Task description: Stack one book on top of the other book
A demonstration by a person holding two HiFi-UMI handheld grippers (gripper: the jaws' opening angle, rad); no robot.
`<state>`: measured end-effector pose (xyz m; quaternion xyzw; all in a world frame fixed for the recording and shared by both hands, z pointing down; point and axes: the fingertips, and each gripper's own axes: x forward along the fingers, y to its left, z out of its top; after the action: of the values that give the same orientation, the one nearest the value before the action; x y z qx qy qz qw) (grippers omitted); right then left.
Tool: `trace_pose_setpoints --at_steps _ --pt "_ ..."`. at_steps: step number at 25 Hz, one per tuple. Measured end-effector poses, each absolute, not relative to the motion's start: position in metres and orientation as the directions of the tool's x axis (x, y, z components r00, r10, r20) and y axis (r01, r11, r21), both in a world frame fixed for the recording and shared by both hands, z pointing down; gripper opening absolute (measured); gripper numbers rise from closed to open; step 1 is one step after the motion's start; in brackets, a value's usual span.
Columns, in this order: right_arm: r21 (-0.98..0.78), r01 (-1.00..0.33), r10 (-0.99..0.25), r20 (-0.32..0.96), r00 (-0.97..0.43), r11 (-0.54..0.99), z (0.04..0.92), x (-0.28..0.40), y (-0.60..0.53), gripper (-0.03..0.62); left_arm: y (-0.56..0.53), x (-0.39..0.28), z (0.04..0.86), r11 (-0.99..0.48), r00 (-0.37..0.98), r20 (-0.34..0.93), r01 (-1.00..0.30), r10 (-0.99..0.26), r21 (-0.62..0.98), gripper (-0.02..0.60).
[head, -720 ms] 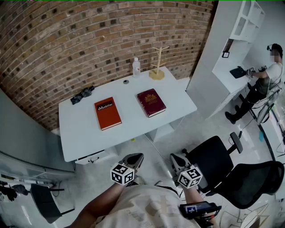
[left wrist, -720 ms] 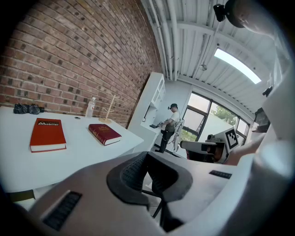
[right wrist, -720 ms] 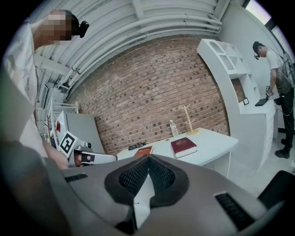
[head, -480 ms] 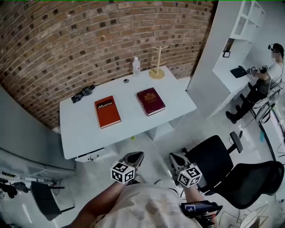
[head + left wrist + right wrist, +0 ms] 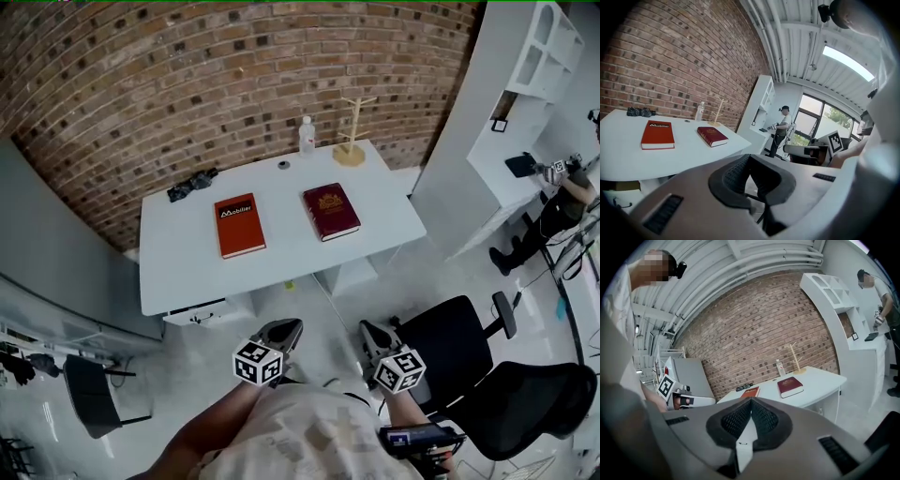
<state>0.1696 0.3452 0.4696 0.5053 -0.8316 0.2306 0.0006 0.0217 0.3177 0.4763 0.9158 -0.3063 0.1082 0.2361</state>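
Two books lie flat and apart on one white worktop [image 5: 183, 272], neither stacked. The orange book [image 5: 239, 225] is on the left and the dark red book [image 5: 331, 211] on the right. One clear bottle [image 5: 306, 136] and one wooden stand [image 5: 352, 142] sit behind them. The left hand-held gripper [image 5: 284, 330] and the right hand-held gripper [image 5: 370, 334] hang well short of the worktop, both closed and empty.

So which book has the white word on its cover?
The orange-red book, on the left side of the table. The dark red book beside it carries a gold emblem, not white lettering.
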Motion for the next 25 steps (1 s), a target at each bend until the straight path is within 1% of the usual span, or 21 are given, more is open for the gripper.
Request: trace_pose_setpoints --at_steps 5,11,18,25 --pt "-0.396 -0.833 -0.838 0.227 -0.496 0.386 0.470 0.174 0.344 0.021 0.320 0.022 0.480 -0.681 0.768 0.369 -0.637 -0.523 0.362 0.018" --pt "-0.413 -0.833 -0.844 0.227 -0.486 0.368 0.478 0.197 0.354 0.021 0.324 0.044 0.483 -0.691 0.766 0.385 -0.637 -0.515 0.343 0.018" --pt "-0.414 -0.842 -0.859 0.221 -0.463 0.348 0.476 0.228 0.363 0.021 0.328 0.072 0.474 -0.704 0.781 0.373 -0.618 -0.501 0.350 0.018" --pt "-0.400 -0.843 -0.857 0.217 -0.467 0.359 0.478 0.245 0.372 0.021 0.344 0.092 0.478 -0.708 0.782 0.376 -0.616 -0.497 0.346 0.018"
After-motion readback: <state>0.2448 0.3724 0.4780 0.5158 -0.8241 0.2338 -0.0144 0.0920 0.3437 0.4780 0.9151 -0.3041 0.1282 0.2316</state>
